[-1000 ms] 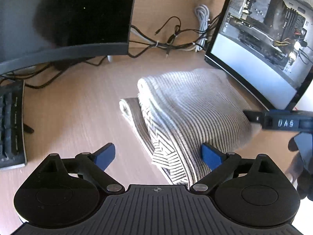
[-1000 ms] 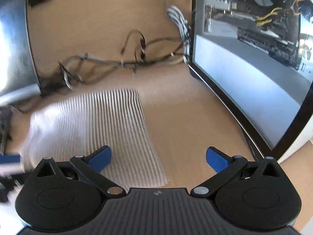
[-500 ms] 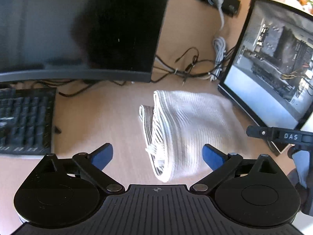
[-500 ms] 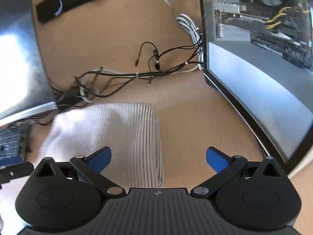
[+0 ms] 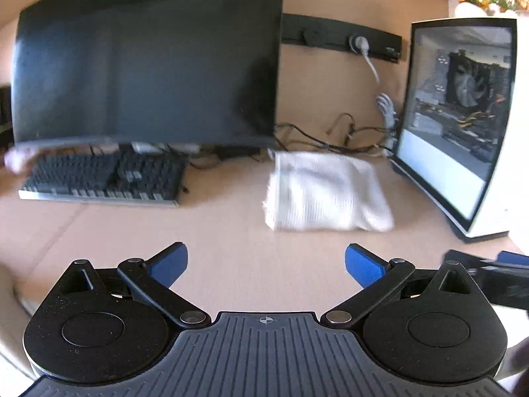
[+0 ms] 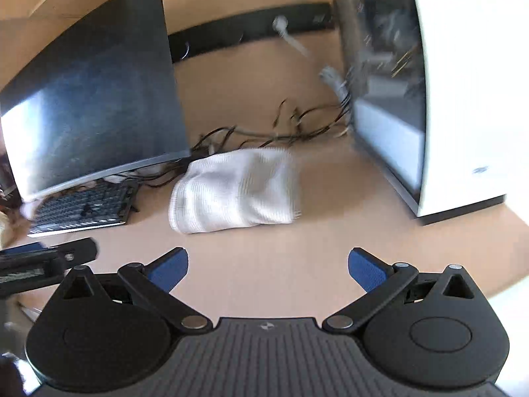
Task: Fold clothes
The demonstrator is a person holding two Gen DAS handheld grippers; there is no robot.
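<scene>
Both grippers, left [image 5: 266, 261] and right [image 6: 267, 264], have their jaws spread wide with nothing between them, above bare tabletop [image 5: 224, 231]. The folded white garment [image 5: 325, 195] lies well ahead of both, apart from the jaws, between the keyboard [image 5: 105, 178] and the computer case [image 5: 463, 125], in front of the monitor [image 5: 148, 66].

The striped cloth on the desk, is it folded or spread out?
Folded: the striped cloth lies as a compact stacked rectangle with layered edges, free of both open tongs.
</scene>
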